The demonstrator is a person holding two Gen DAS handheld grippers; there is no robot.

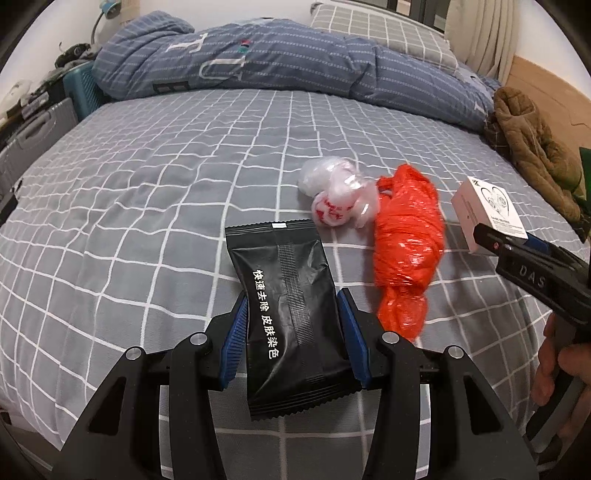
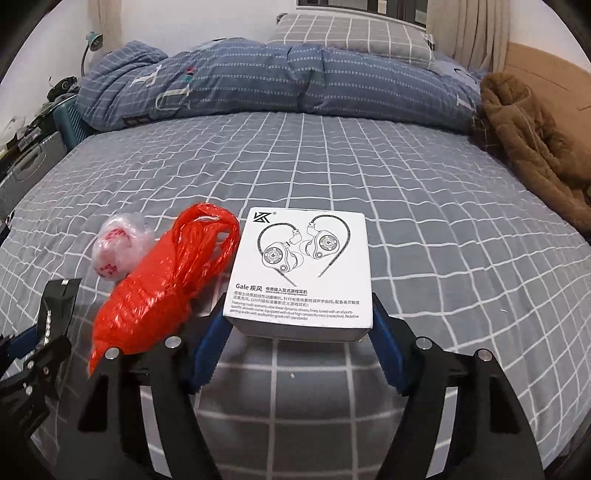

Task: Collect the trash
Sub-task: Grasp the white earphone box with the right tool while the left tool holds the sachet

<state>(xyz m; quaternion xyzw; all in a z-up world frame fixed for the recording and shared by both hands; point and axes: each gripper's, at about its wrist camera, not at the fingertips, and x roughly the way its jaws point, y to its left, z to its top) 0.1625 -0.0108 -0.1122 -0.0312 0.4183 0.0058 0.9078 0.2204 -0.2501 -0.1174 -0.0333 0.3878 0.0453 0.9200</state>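
Observation:
A black sachet with white print [image 1: 291, 314] sits upright between the blue pads of my left gripper [image 1: 293, 295], which is shut on it just above the grey checked bed sheet [image 1: 147, 221]. My right gripper [image 2: 299, 314] is shut on a white earphone box [image 2: 303, 266], its pads pressed against the box's two sides. In the left wrist view the same box [image 1: 487, 206] shows at the right. Between the two grippers a knotted red plastic bag [image 1: 406, 251] [image 2: 162, 280] lies on the sheet. A crumpled clear plastic bag with red print [image 1: 340, 192] [image 2: 118, 247] lies just beyond it.
A rolled blue quilt [image 2: 258, 81] lies across the far side of the bed, with a grey checked pillow [image 2: 351, 33] behind it. A brown coat [image 2: 524, 140] is heaped at the right edge. Grey cases [image 1: 40, 133] and clutter stand off the left edge.

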